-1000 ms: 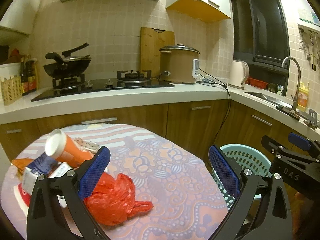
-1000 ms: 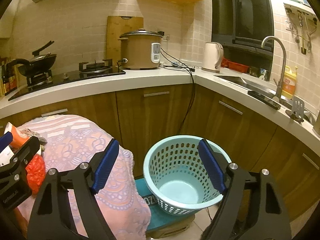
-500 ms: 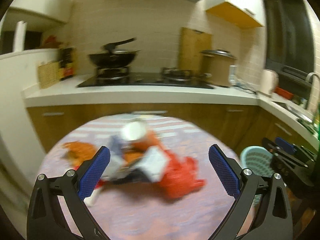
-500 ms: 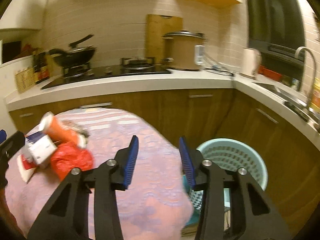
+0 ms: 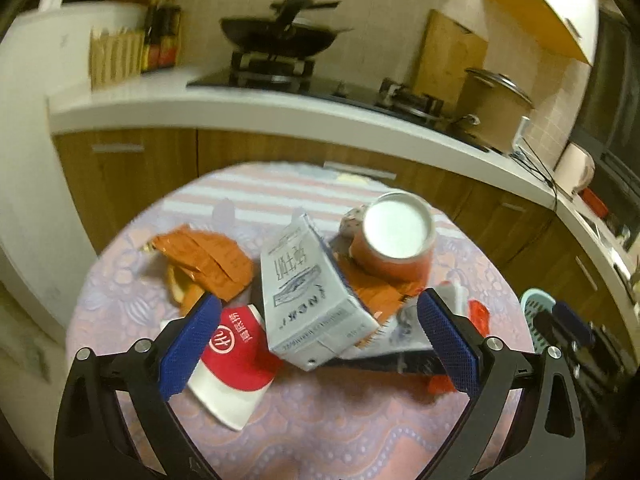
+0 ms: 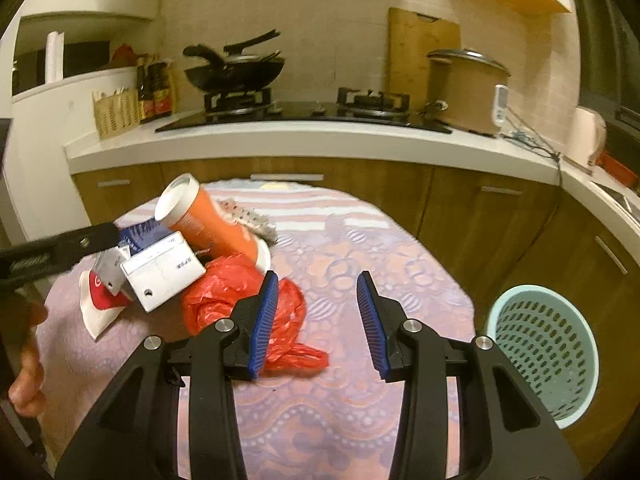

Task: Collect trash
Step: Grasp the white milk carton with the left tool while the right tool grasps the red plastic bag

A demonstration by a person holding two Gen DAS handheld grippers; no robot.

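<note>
Both grippers swung from basket (image 6: 546, 354) to trash pile (image 5: 320, 280) mid-table; left gripper (image 5: 320, 344) wide apart over carton, right gripper (image 6: 316, 320) narrowed, empty, bare cloth ahead.

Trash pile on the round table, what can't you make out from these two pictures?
- Red plastic bag: left wrist view hides most of it behind the white milk carton; right claw covers part.
- Orange paper cup: its printing is too blurred.
- Teal laundry-style basket: its floor is hidden by its wall.
- Left claw: mostly cut off in right wrist view.
</note>
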